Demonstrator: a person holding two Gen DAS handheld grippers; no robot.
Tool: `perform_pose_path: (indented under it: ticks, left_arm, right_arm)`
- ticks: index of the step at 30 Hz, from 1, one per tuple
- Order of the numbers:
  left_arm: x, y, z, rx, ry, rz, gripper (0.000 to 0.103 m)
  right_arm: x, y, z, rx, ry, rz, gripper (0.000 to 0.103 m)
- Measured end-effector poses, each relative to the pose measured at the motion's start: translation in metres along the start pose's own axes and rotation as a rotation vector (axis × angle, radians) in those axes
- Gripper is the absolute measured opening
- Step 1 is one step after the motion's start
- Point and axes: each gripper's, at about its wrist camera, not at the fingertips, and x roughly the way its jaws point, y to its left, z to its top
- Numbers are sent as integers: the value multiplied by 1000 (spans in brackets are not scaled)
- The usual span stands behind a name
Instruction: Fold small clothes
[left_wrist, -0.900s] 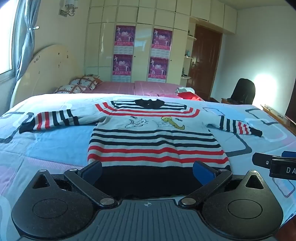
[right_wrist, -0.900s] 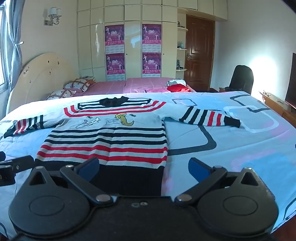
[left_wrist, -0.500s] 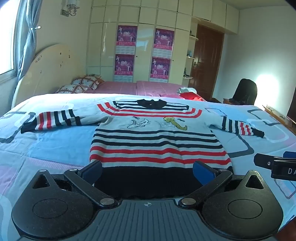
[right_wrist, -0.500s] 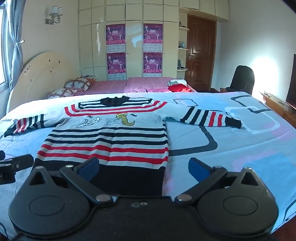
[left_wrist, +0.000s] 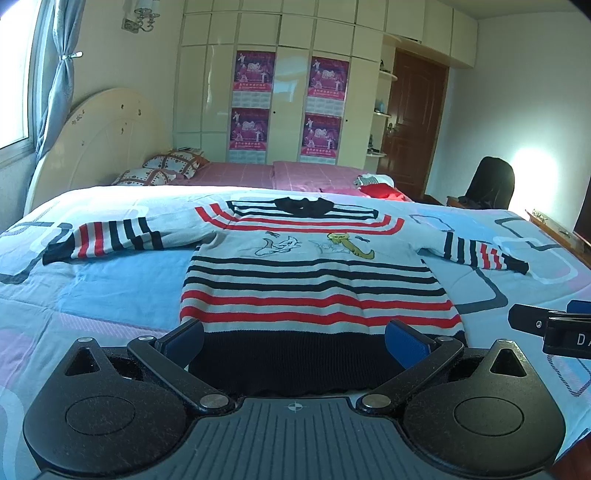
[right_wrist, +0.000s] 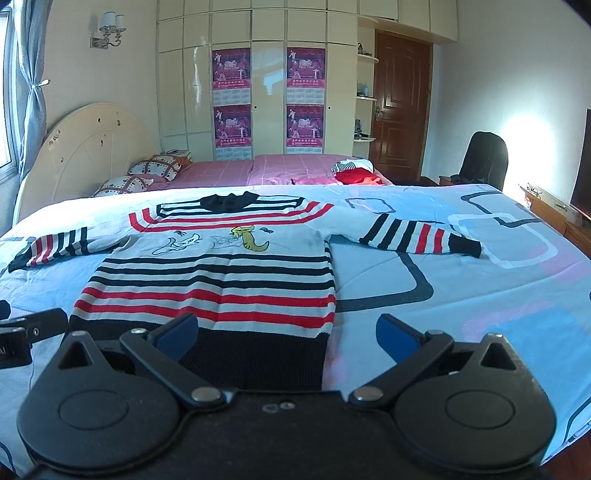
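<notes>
From the left wrist view, the left hand-held gripper (left_wrist: 294, 341) has its blue pads (left_wrist: 406, 341) spread wide, holding nothing, poised just above the dark hem of a striped child's sweater (left_wrist: 314, 291). The sweater lies flat, front up, on the bed (left_wrist: 110, 295) with its blue patterned quilt, both sleeves stretched out sideways and the black collar at the far end. Part of the other gripper pokes in at the right edge.

From the right wrist view, the right hand-held gripper (right_wrist: 287, 336) is likewise spread and empty, lined up over the sweater's (right_wrist: 214, 284) right hem corner, one pad above knit, the other above bare quilt (right_wrist: 461, 295). Beyond, a pink bed (right_wrist: 258, 170) carries red clothes (right_wrist: 356, 177).
</notes>
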Motion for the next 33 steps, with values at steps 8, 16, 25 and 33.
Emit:
perform_pose_path:
  ticks: [8, 16, 25, 33]
  left_arm:
    - [-1, 1, -2, -1, -1, 2, 103]
    - [-2, 1, -3, -1, -4, 6, 103]
    - [-2, 2, -4, 0, -2, 5, 103]
    - [-2, 2, -4, -2, -1, 4, 103]
  right_arm:
    - [0, 1, 0, 0, 0, 0, 103]
    - [-1, 1, 0, -1, 0, -1, 103]
    - [-1, 1, 0, -1, 0, 0, 103]
    - [-1, 1, 0, -2, -1, 1, 103]
